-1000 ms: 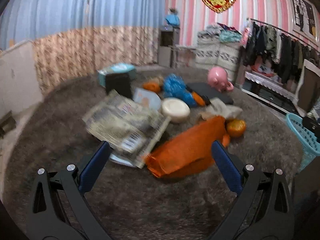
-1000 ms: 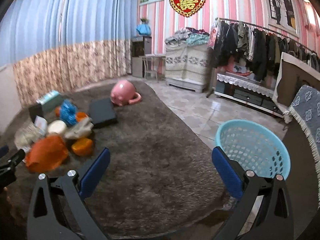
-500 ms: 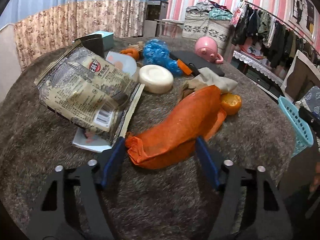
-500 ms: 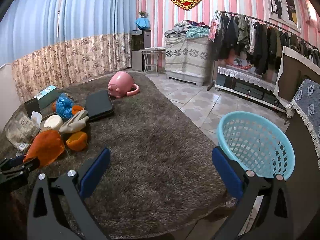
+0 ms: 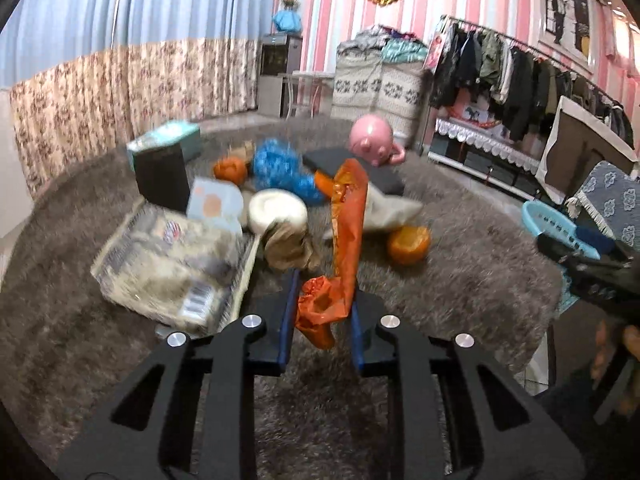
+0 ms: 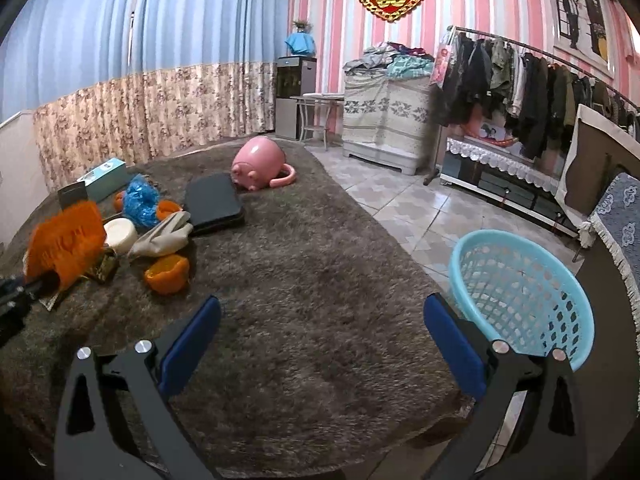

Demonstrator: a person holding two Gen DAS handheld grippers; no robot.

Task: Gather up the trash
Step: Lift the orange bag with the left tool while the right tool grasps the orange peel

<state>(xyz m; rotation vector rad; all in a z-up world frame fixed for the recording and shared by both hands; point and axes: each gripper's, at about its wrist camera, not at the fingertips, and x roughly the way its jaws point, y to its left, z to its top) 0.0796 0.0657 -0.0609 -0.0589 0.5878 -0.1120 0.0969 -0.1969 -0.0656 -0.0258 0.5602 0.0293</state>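
Observation:
My left gripper [image 5: 323,300] is shut on an orange plastic wrapper [image 5: 344,232] and holds it lifted above the brown shaggy cover [image 5: 460,280]; the wrapper also shows at the left of the right wrist view [image 6: 66,244]. A trash pile lies behind it: a printed food bag [image 5: 172,264], a crumpled brown wrapper [image 5: 288,246], a blue plastic bag [image 5: 280,168], orange peel [image 5: 409,245] and a grey cloth-like wrapper [image 5: 392,212]. My right gripper [image 6: 320,344] is open and empty over bare cover, next to the light blue basket [image 6: 520,296].
A pink pig-shaped mug [image 6: 260,164], a black flat case [image 6: 212,204], a white round tub [image 6: 120,234] and a teal box [image 6: 106,178] sit on the cover. The basket stands at the cover's right edge above the tiled floor [image 6: 420,208]. A clothes rack [image 6: 520,92] lines the far wall.
My left gripper closed on the orange wrapper and lifted it off the pile, uncovering the brown wrapper beneath. My right gripper stayed open and shifted only slightly.

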